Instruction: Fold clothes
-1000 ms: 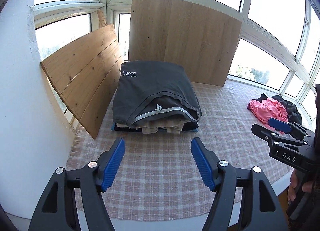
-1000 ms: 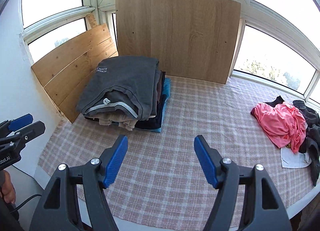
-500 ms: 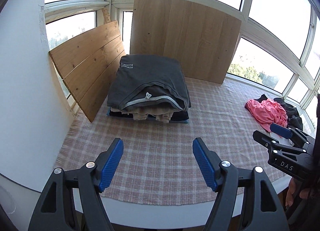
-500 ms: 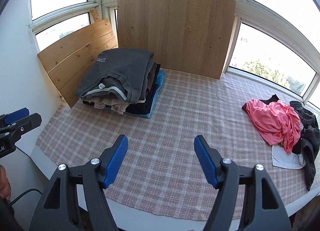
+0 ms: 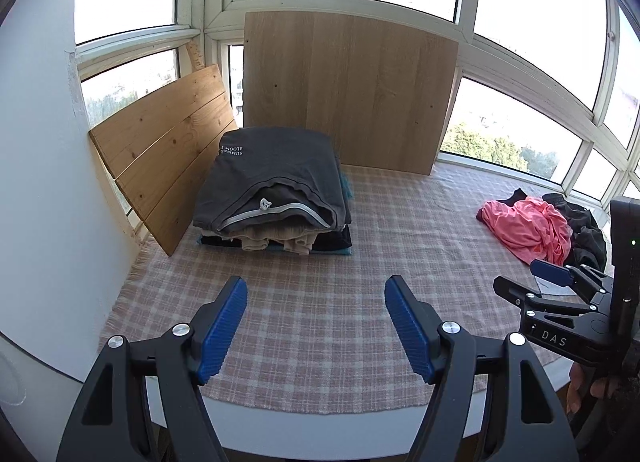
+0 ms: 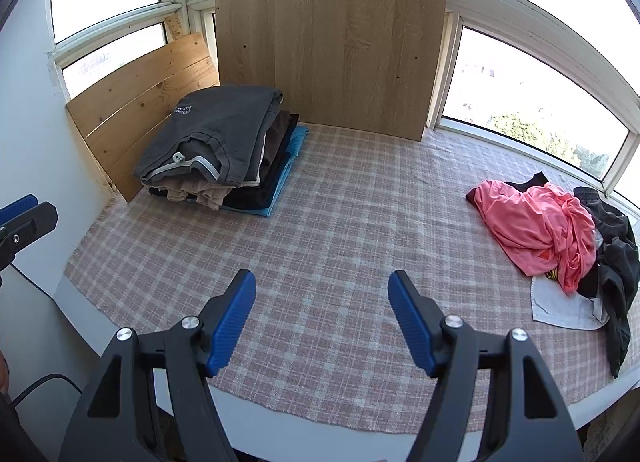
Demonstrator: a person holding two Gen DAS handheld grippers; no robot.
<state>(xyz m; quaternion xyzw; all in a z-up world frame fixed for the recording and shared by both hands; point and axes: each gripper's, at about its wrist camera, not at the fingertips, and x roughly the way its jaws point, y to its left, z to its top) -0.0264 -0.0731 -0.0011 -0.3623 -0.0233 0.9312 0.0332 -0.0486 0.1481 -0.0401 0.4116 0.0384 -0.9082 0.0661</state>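
Note:
A folded stack of clothes (image 5: 276,190) (image 6: 216,138), dark grey garment on top, sits at the back left of the checked tablecloth (image 5: 400,246) (image 6: 352,230). A crumpled pink garment (image 5: 528,226) (image 6: 536,226) lies at the right on dark clothes (image 6: 616,254) and a white piece (image 6: 560,306). My left gripper (image 5: 316,286) hovers over the near cloth; its jaws are closing slightly with nothing between them. My right gripper (image 6: 322,278) is open and empty over the near middle, left of the pink pile. Each gripper shows in the other's view: right gripper (image 5: 528,282), left gripper (image 6: 24,210).
A large wooden board (image 5: 348,90) (image 6: 328,46) leans against the windows behind the stack, and a plank panel (image 5: 168,150) leans at the left. A white wall (image 5: 40,182) bounds the left side. The table's near edge (image 6: 280,418) runs just under the fingers.
Both grippers have drawn back from the table: the stack looks smaller and farther, and the table's near edge has come into view. Nothing was picked up.

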